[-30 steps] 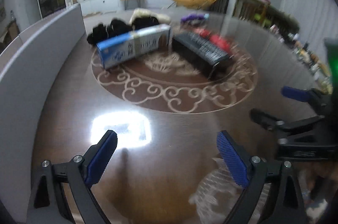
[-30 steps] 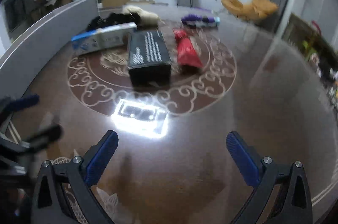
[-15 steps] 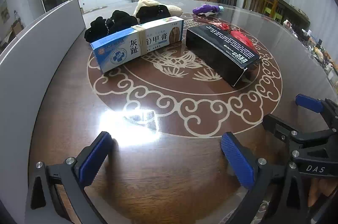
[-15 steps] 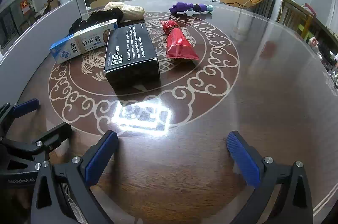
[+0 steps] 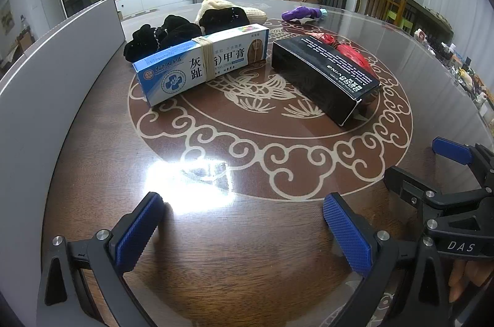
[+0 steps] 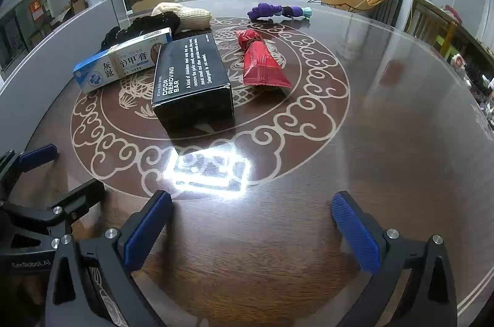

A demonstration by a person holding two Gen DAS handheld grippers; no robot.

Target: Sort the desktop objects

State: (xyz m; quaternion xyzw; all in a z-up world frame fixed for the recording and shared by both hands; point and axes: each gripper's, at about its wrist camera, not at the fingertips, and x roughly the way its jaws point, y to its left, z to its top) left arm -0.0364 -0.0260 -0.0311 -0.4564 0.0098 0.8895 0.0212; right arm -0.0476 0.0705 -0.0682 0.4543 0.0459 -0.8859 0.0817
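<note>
Nothing is picked up yet: the left gripper (image 5: 240,228), whose jaws have just been opening, and the right gripper (image 6: 251,225) both hang over bare table (image 6: 386,117) with jaws wide apart and nothing between them. The blue-and-white box (image 5: 202,63), black box (image 6: 193,80) and red packet (image 6: 259,61) lie together mid-table, so I'd guess a reach forward comes next. Only the right view shows the packet whole; the left view shows it mostly hidden behind the black box.

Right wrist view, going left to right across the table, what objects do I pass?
Blue and white ointment box → black odor removing bar box → red snack packet. The dark and cream fabrics and the purple bundle lie farther back, overlapping that order.
</note>
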